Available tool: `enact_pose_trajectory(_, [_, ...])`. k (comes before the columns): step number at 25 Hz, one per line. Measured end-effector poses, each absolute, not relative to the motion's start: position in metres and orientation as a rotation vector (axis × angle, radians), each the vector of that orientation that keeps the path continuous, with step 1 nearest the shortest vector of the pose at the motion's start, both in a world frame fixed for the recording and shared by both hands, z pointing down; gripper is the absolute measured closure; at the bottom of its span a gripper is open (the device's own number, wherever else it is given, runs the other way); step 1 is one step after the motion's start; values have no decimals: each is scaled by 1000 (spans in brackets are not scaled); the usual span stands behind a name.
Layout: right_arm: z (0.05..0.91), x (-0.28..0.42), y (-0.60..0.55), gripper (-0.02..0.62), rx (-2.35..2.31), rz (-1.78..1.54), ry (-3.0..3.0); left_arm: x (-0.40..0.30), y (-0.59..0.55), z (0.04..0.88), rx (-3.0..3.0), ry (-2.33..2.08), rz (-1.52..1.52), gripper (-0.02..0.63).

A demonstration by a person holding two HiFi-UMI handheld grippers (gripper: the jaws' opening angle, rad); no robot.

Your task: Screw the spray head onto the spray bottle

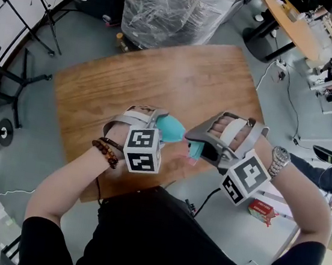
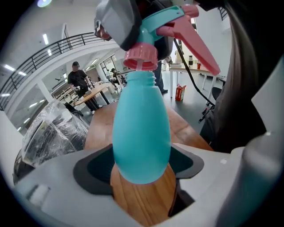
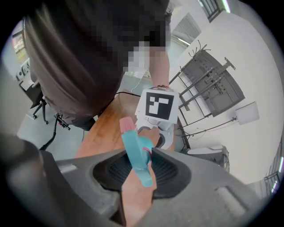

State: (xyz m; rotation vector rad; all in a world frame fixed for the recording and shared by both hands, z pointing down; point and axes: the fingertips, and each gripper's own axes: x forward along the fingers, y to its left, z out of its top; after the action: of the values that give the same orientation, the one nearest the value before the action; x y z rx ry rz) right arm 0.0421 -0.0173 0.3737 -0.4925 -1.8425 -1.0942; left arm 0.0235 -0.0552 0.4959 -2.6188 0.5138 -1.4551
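Note:
A teal spray bottle (image 2: 141,133) is held out over the wooden table (image 1: 161,80), and my left gripper (image 2: 142,170) is shut on its rounded body. At the bottle's neck sits the spray head's pink collar (image 2: 141,55), with the pink trigger (image 2: 195,40) pointing up and right. My right gripper (image 3: 141,170) is shut on the teal spray head (image 3: 135,155), which stands edge-on between the dark pads. In the head view the two grippers meet close in front of the person's chest, left gripper (image 1: 154,127) on the bottle (image 1: 169,128), right gripper (image 1: 198,144) on the head (image 1: 194,151).
A big load wrapped in clear plastic (image 1: 171,2) stands beyond the table's far edge. Black stands (image 1: 3,77) are on the floor at the left. A red box (image 1: 262,211) lies on the floor at the right. A person (image 2: 79,80) stands far off by other tables.

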Motion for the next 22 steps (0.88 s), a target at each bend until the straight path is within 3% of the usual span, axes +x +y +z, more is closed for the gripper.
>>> enact_pose_trajectory(22, [374, 51, 16, 479, -685, -1203, -1741, 33, -17, 483, -2602, 134, -1504, 201])
